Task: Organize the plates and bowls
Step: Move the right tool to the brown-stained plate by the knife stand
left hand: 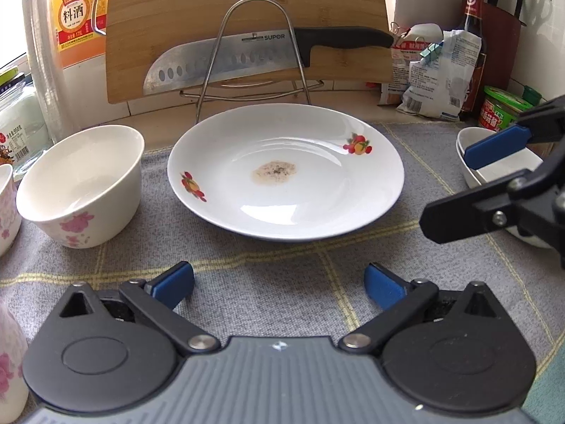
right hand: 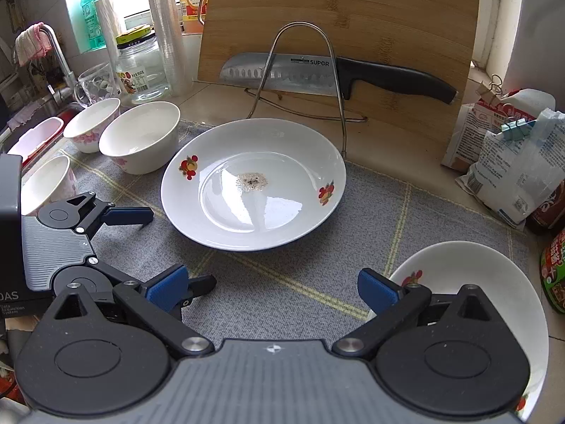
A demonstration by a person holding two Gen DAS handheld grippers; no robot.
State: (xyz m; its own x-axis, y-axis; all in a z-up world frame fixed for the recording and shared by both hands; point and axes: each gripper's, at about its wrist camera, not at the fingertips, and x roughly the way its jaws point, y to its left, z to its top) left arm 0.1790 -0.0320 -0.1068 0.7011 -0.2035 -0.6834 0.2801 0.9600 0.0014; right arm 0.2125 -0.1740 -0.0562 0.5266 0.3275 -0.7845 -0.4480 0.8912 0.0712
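A white plate [left hand: 286,173] with fruit prints and a brown stain lies on the grey mat, ahead of both grippers; it also shows in the right wrist view [right hand: 254,183]. My left gripper [left hand: 279,284] is open and empty, just short of the plate's near rim. My right gripper [right hand: 272,288] is open and empty, over the mat in front of the plate. A white bowl with pink flowers [left hand: 81,183] stands left of the plate. Two more flowered bowls [right hand: 93,129] and a cup [right hand: 46,183] stand further left. Stacked white bowls [right hand: 469,304] sit at my right gripper's right side.
A wire rack [left hand: 254,53] holds a knife [left hand: 247,56] against a bamboo cutting board [left hand: 247,0] behind the plate. Bags [left hand: 434,74], jars and sauce bottles crowd the right. A glass jar [right hand: 141,67], a mug and a sink tap stand at the left.
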